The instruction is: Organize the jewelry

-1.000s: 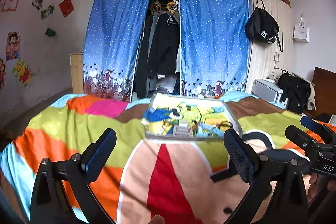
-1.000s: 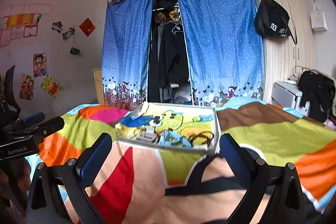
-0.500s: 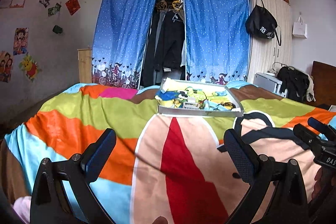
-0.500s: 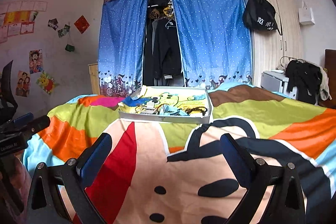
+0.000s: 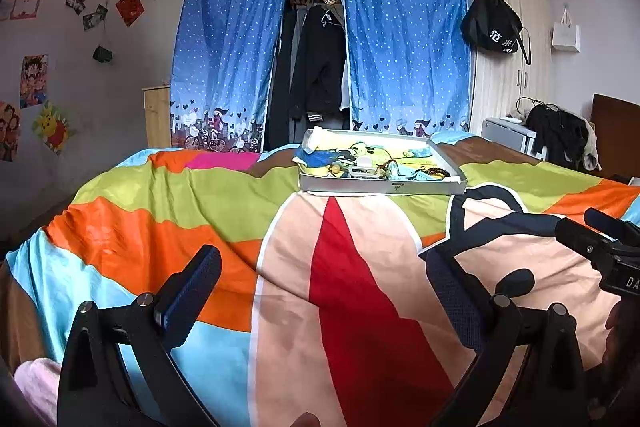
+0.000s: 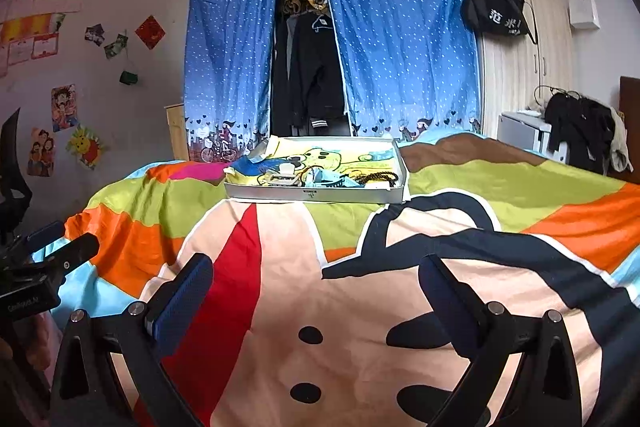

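Note:
A shallow white tray (image 5: 384, 187) (image 6: 316, 195) lined with a cartoon print sits far out on the bed. Inside it lie a white clip-like piece (image 5: 362, 169) (image 6: 282, 177), dark bead strings (image 5: 438, 171) (image 6: 378, 179) and other small items I cannot make out. My left gripper (image 5: 322, 281) is open over the bedspread, well short of the tray, with nothing between its fingers. My right gripper (image 6: 316, 279) is open too and equally far back. Each gripper shows at the edge of the other's view.
A bright striped cartoon bedspread (image 5: 352, 291) covers the bed. Behind it hangs a blue curtained wardrobe (image 5: 320, 59) with dark clothes. A black bag (image 5: 492, 27) hangs on the cupboard at right, and clothes are piled by the dark headboard (image 5: 616, 131).
Both grippers have pulled back from the tray, which now looks smaller and farther away. More bedspread lies in front of them. Both stayed open.

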`<state>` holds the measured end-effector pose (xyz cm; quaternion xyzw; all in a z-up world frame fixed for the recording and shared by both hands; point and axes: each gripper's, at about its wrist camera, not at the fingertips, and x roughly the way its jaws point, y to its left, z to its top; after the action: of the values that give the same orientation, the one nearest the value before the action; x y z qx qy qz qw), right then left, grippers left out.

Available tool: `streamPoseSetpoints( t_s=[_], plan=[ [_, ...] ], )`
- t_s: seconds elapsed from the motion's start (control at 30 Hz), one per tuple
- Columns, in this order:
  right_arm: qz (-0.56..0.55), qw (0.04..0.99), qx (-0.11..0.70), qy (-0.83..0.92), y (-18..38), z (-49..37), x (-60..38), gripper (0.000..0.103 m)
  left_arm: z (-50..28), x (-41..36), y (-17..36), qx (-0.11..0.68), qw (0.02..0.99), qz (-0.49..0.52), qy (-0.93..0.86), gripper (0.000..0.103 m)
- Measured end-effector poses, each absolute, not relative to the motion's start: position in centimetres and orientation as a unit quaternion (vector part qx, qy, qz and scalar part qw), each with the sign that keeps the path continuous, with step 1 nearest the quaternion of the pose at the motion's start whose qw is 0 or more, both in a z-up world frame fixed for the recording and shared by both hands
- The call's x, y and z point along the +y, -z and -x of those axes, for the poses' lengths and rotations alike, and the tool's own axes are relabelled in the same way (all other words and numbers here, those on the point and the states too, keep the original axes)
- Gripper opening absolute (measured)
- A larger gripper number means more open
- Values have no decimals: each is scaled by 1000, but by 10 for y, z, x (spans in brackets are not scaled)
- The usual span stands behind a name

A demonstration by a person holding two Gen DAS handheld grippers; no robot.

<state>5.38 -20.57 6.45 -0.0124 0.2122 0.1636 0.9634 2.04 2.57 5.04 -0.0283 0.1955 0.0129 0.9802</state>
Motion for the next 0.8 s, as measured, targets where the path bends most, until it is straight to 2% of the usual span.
streamPoseSetpoints(
  t_s=[0.8],
  plan=[
    [15,961,220,-165,-62,-52,-205,103,-19,31,-48,198,980,29,-14,100]
  ],
)
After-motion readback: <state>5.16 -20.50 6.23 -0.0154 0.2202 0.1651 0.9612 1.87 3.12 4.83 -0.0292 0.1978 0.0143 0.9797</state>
